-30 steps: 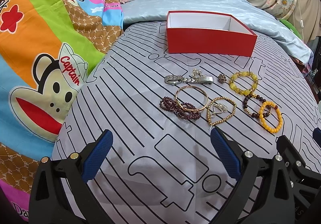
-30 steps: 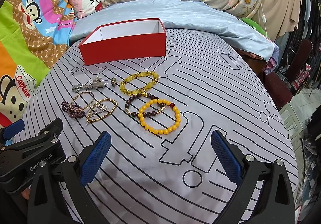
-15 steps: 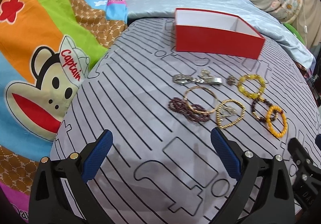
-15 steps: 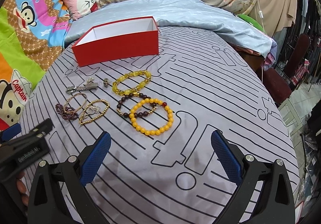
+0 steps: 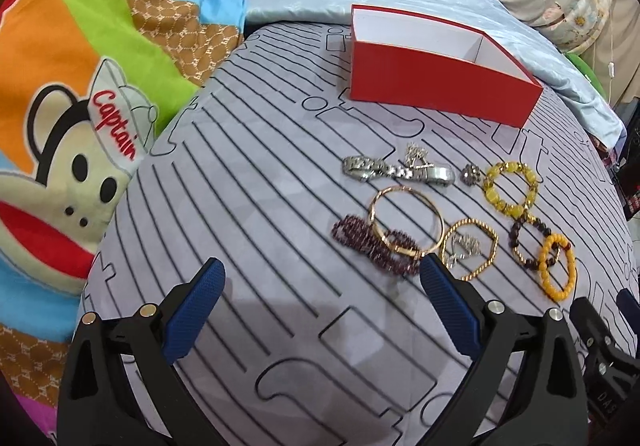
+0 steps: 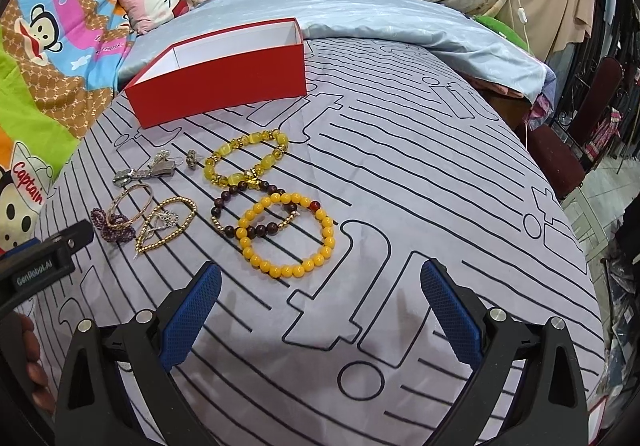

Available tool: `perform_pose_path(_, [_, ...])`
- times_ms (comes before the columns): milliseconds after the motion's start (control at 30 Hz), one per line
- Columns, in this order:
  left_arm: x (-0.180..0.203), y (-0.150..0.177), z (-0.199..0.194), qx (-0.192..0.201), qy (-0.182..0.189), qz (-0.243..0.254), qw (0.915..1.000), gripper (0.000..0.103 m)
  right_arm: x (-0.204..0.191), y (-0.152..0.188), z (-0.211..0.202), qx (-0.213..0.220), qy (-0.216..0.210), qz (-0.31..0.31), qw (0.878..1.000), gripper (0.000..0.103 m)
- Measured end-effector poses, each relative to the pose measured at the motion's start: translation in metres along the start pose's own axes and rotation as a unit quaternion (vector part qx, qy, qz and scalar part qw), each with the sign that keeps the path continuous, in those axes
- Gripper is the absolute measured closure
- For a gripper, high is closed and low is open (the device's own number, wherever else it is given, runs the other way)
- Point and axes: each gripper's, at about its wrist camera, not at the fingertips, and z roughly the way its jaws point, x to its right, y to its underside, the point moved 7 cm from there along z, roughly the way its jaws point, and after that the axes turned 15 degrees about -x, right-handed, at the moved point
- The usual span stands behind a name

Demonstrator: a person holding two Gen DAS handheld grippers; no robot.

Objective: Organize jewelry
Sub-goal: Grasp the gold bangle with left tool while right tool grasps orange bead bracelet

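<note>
The left gripper [image 5: 320, 288] has its jaws spread wide with nothing between them, and its blue pads [image 5: 192, 312] hang low over the striped grey bedcover [image 5: 248, 182]. Its right pad tip sits just beside the near end of the purple bead strand [image 5: 370, 246], though contact cannot be judged. The right gripper [image 6: 320, 290] is also spread wide and empty, tilted down toward the cover, with the orange bead bracelet [image 6: 286, 236] lying just ahead of the gap between its pads. In the right wrist view the left tool's black body enters from the left edge, and fingers [image 6: 34, 362] of the hand holding it show at the lower left.

All the jewellery lies in a loose cluster on the cover, on the near side of the red box [image 6: 224, 72]. The silver watch [image 5: 394, 170] is closest to the box, with a small brooch [image 5: 471, 173] and the yellow glass bracelet [image 6: 244, 160] alongside. Farther from the box lie the gold bangle [image 5: 406, 220], overlapping the purple strand, the gold bead chain [image 6: 166, 224] and the dark bead bracelet [image 6: 240, 212], which overlaps the orange one. The box stands open, its white inside bare as far as can be seen, with a pale blue quilt [image 6: 360, 14] behind it.
</note>
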Motion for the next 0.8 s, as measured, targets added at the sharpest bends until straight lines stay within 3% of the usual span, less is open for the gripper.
perform_pose_path(200, [0.009,-0.013,0.007,0.000,0.001,0.003,1.0000,0.008,0.006,-0.013,0.008,-0.002,-0.001,0.003,1.000,0.009])
perform_pose_path(500, [0.015,-0.027,0.018,-0.004,0.008,0.010,0.9999,0.010,0.012,-0.024,0.029,-0.022,-0.011,0.005,1.000,0.041])
perform_pose_path(567, [0.016,-0.029,0.023,-0.008,0.011,0.013,0.9998,0.016,0.011,-0.025,0.034,-0.028,-0.012,0.002,1.000,0.051])
perform_pose_path(700, [0.019,-0.032,0.033,-0.017,0.015,0.017,0.9996,0.023,0.008,-0.025,0.037,-0.027,-0.007,-0.004,1.000,0.057])
perform_pose_path(800, [0.022,-0.033,0.041,-0.025,0.023,0.022,0.9992,0.035,0.006,-0.025,0.037,-0.025,-0.009,-0.009,1.000,0.065])
